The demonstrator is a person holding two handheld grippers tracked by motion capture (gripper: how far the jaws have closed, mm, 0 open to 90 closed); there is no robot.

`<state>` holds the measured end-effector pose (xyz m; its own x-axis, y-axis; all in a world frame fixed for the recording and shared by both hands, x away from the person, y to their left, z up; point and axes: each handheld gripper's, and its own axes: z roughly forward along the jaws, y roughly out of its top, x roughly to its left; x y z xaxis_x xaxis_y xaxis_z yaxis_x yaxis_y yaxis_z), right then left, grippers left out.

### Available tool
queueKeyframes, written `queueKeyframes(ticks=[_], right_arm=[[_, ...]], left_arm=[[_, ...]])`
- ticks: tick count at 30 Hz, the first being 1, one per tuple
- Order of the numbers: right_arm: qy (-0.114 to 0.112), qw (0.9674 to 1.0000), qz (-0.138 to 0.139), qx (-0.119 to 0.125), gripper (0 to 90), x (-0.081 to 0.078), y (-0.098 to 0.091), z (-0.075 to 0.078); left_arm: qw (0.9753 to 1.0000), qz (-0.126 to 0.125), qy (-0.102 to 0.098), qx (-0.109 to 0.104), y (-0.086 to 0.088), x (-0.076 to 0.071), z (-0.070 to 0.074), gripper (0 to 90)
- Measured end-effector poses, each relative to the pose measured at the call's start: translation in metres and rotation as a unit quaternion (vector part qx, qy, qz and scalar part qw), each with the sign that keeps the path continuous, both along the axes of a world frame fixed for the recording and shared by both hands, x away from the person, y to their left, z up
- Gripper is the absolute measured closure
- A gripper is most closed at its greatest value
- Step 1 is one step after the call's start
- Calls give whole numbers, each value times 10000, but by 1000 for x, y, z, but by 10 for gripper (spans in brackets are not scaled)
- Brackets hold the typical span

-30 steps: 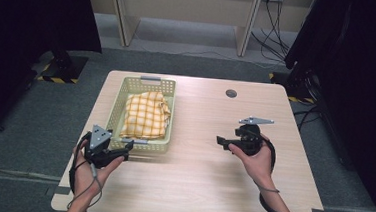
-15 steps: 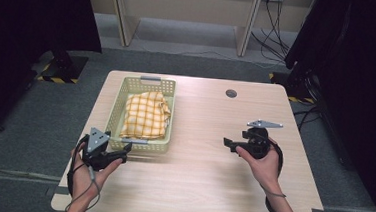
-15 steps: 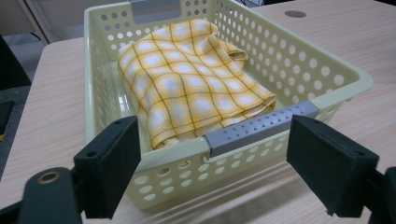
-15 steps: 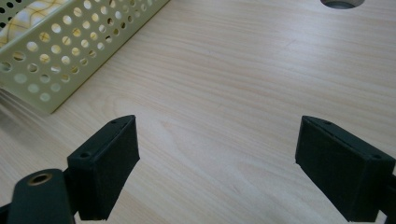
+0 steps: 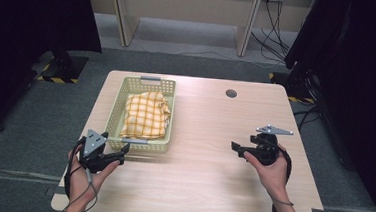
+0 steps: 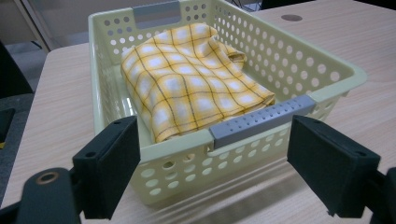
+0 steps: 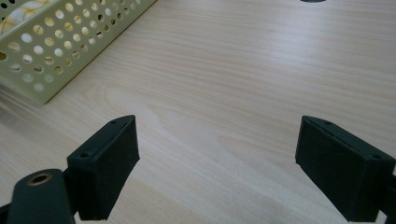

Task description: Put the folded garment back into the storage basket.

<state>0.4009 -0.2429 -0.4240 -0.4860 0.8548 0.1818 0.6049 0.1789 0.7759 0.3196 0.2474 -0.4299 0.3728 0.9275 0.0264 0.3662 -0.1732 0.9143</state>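
High view first: wooden table, with a pale green perforated basket set toward the left half, long axis running from near edge to far edge, grey handles at both short ends. Inside, filling most of the floor, a folded yellow checked cloth, lying along that same axis. Just short of the basket's near left corner, the left gripper, held low over the table, aimed at the near short wall; seen from the left gripper view, jaws spread wide and empty, bracketing the near grey handle with the cloth straight ahead beyond it. Well apart toward the right edge, the right gripper, pointing leftward across bare wood; jaws likewise wide apart, nothing between them, basket wall off at the far left. Judged nearer by far: the left hand, already lined up with basket and cloth.
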Motion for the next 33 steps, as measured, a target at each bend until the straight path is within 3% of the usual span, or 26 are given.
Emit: queueKeyframes(ticks=[3, 21, 33], right_arm=[[-29, 10000, -82, -14, 139, -11, -7, -7], [-180, 9996, -210, -26, 127, -31, -22, -18], [-185, 9989, -433, 12, 116, -41, -37, -27]], left_arm=[[10000, -60, -74, -19, 2, -3, -2, 169], [9997, -153, -204, -5, 2, -12, -17, 168], [9997, -164, -166, 91, 5, -15, -27, 167]])
